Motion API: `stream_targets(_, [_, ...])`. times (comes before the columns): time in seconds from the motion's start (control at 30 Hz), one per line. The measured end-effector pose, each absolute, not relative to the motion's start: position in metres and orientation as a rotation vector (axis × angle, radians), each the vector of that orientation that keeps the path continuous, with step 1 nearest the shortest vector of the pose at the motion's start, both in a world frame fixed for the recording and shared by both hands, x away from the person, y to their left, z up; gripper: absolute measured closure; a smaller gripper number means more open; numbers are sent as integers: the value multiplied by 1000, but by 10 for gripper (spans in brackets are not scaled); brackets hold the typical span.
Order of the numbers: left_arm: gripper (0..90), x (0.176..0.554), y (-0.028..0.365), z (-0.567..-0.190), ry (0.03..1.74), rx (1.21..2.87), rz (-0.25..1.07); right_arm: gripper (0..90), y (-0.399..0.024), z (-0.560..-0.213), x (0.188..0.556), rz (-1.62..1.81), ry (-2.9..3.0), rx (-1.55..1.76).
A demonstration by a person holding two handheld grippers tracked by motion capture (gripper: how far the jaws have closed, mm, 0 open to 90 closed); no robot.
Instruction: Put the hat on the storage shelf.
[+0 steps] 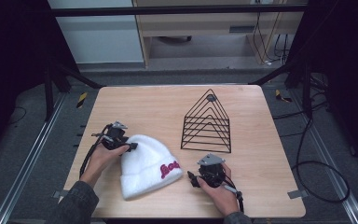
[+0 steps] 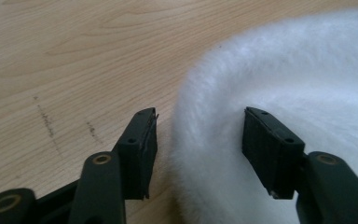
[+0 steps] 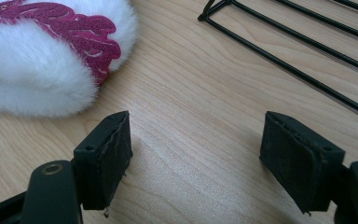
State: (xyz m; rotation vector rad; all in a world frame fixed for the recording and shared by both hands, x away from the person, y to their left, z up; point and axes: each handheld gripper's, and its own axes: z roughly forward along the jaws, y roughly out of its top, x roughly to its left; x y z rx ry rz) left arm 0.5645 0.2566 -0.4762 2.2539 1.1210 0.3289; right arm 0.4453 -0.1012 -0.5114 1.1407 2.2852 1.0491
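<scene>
Jaws of the left tool [image 2: 199, 140] stand apart, straddling the fluffy white knit beanie's [image 1: 145, 164] crown edge; close deep into the pile. Right tool [image 3: 193, 156] gapes over bare counter [image 3: 205, 84].

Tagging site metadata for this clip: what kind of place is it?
Likely a lab data-collection rig: a wooden table inside a black metal frame, loose cables on grey floor, and handheld grippers, left and right.

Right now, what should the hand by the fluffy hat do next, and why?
Probably close the left gripper on the white hat. Its jaws are open, and the hat's furry edge already sits in the gap between them, so a gentle squeeze would likely grab it. The right gripper is open over bare table.
</scene>
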Motion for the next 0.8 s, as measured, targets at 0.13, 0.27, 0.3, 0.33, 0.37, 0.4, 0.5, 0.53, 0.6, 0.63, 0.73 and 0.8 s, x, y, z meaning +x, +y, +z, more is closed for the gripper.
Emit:
stream_targets(0.13, [663, 563, 254, -477, 1104, 2270, 307, 246, -101, -511, 445, 1049, 2285, 1141])
stream_targets(0.27, [792, 557, 251, -471, 1077, 2290, 345, 246, -101, -511, 445, 1049, 2283, 1146])
stream_targets(0.3, [792, 554, 251, -467, 1073, 2284, 354, 246, -101, -511, 445, 1049, 2284, 1141])
stream_targets(0.33, [799, 551, 251, -463, 1066, 2277, 360, 246, -101, -511, 445, 1049, 2284, 1141])
stream_targets(0.37, [804, 548, 251, -458, 1055, 2266, 371, 246, -101, -511, 445, 1049, 2284, 1146])
stream_targets(0.4, [807, 543, 251, -452, 1049, 2244, 385, 246, -101, -511, 445, 1049, 2283, 1145])
stream_targets(0.5, [813, 524, 249, -431, 989, 2204, 459, 246, -101, -511, 445, 1049, 2283, 1146])
stream_targets(0.53, [814, 519, 248, -426, 971, 2198, 483, 246, -101, -511, 445, 1049, 2284, 1145])
stream_targets(0.6, [816, 506, 245, -417, 934, 2170, 518, 246, -101, -511, 445, 1049, 2285, 1142])
stream_targets(0.63, [817, 495, 240, -406, 896, 2163, 554, 246, -101, -511, 445, 1049, 2285, 1141])
stream_targets(0.73, [818, 480, 232, -384, 815, 2157, 608, 246, -101, -511, 445, 1049, 2284, 1147])
stream_targets(0.8, [818, 476, 229, -376, 787, 2158, 625, 245, -101, -511, 445, 1048, 2286, 1142])
